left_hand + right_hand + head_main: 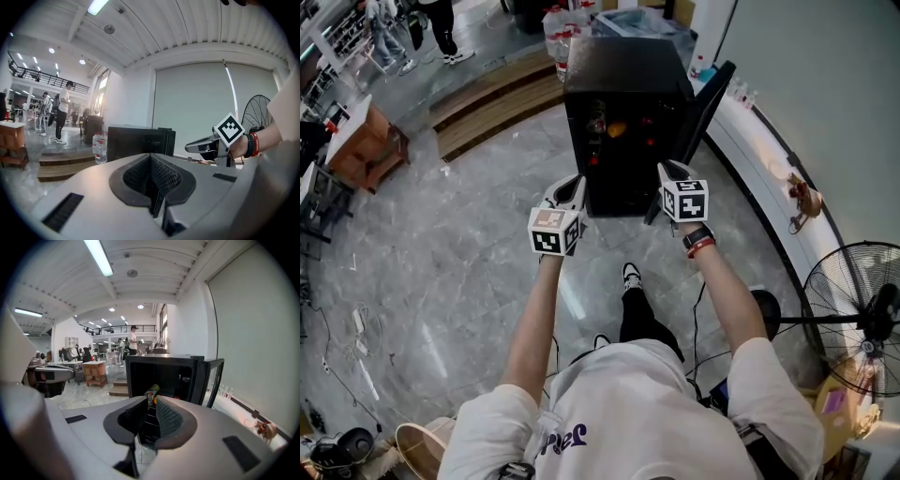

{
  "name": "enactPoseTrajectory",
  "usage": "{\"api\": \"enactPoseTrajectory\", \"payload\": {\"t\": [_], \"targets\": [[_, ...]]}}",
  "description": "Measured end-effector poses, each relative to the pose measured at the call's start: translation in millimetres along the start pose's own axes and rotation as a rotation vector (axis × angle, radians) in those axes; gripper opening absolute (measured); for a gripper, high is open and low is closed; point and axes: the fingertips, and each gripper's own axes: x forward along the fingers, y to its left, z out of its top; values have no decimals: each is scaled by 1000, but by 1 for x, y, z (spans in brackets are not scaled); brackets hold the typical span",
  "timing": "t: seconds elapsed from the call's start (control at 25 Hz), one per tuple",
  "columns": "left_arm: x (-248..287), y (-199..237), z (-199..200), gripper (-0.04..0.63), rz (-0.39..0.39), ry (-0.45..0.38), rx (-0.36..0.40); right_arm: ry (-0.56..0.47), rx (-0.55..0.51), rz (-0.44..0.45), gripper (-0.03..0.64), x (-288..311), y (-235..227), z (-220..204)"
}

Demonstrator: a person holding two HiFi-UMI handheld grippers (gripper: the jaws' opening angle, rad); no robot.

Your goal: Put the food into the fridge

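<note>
1. Nearest the head camera, the person's shirt (628,412) hides the floor below, and both bare arms reach forward from it.
2. At the left arm's end, the left gripper (573,180) has its fingers (165,176) clenched pad to pad, with nothing between them.
3. The right gripper (667,171) is level with it. Its fingers (171,420) are released, a narrow slit apart and holding nothing. Fridge shelves show through the slit.
4. Just beyond both grippers the fridge (623,70) stands on the floor, its door (710,103) open at the right side.
5. The fridge's inside is dark and hard to read. A can (151,392) lies tilted high up, with an orange item (617,128) close by it. A few red spots deeper in cannot be made out.
6. Behind the fridge stand water bottles (562,33), partly hidden by its top.
7. To the right a fan (862,309) is cut off by the picture's edge.
8. Far left is a wooden desk (367,150), and beyond it are people, cut off at the top.
</note>
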Motion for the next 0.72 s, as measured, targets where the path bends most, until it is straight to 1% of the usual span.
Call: {"api": "enactPoseTrajectory", "payload": {"t": [0.12, 0.24, 0.48, 0.72], "targets": [[-4, -3, 3, 18, 1, -8, 3, -17, 21, -3, 61, -9, 1, 1], [-8, -5, 6, 17, 4, -10, 6, -34, 44, -18, 37, -20, -2, 2], [-16, -4, 13, 18, 14, -21, 9, -61, 63, -40, 29, -36, -4, 5], [-22, -6, 17, 17, 25, -32, 0, -90, 90, -40, 17, -50, 0, 6]]}}
